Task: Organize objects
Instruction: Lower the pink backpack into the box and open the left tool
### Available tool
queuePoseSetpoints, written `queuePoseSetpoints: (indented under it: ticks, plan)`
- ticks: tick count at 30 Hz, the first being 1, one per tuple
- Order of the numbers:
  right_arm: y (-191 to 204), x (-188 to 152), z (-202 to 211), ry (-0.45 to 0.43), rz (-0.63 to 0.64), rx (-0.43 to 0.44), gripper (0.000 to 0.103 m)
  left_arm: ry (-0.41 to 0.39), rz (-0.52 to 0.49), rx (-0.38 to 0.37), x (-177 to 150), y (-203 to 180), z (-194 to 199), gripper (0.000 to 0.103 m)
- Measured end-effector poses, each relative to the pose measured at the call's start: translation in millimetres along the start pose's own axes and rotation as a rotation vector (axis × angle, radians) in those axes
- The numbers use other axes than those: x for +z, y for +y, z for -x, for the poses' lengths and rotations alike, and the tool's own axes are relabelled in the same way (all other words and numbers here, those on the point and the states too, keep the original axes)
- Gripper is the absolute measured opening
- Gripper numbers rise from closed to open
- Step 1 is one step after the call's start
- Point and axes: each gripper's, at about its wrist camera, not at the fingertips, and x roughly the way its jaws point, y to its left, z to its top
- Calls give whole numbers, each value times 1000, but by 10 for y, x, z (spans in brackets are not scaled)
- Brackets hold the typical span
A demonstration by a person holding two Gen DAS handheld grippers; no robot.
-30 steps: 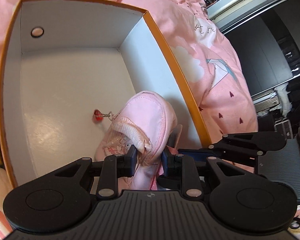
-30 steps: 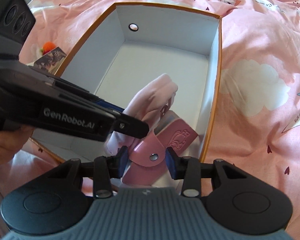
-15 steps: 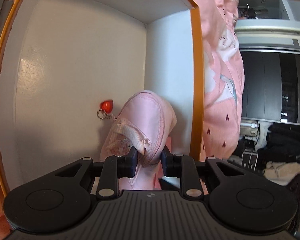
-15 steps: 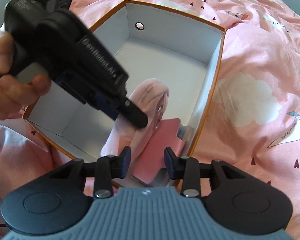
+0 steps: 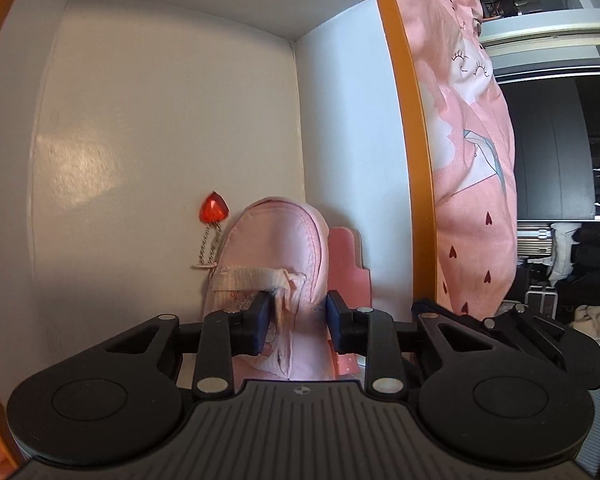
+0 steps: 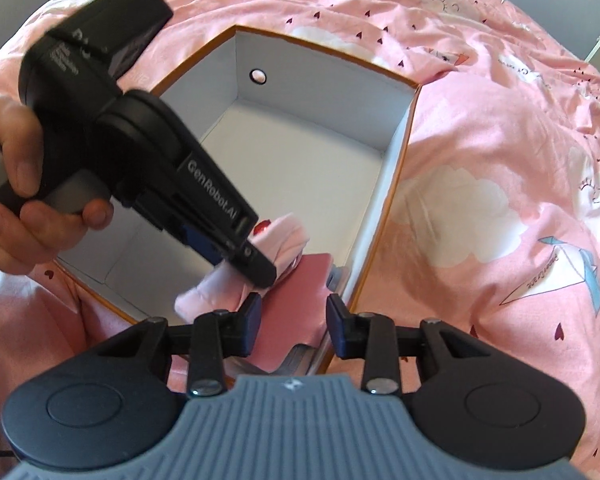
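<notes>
L hand [image 6: 24, 184] holds L gripper [image 5: 296, 316], fingers clamped on pink pouch [image 5: 276, 256] low inside white box [image 6: 300, 168], near its R wall. Red heart charm [image 5: 213, 209] on chain just L of pouch. Pink card [image 6: 296, 300] beside pouch, against R wall. R gripper [image 6: 294, 320] parted wide, card between fingers, contact unclear. Box on pink bed cover [image 6: 500, 160].

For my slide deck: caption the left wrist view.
Left gripper lowers a soft pink fabric shoe into the white orange-rimmed cardboard box.
</notes>
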Motion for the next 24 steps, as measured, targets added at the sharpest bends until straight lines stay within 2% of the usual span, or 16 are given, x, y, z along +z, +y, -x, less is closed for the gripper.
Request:
queuePoseSetpoints:
  ticks: [4,9,12,14,17,22,24]
  plan:
    - [-14,12,49,-17,-2,-4,37,13,38,-102,14,52,-133,31]
    - [-5,4,92,-18,20,-39,39,22,20,-190,23,43,-157,29]
    - [-15,9,80,-9,4,-29,41,20,-7,-145,31,3,-134,28]
    - [-14,16,44,-7,0,-41,46,-5,-40,-102,13,-26,-106,28]
    - [12,14,30,-7,1,-46,51,-10,-37,-92,11,-16,-86,32]
    - [22,-10,46,-11,1,-43,53,-21,-48,-84,-28,6,-59,51]
    - [25,-16,55,-13,-1,-44,54,-34,-61,-85,-37,-1,-29,56]
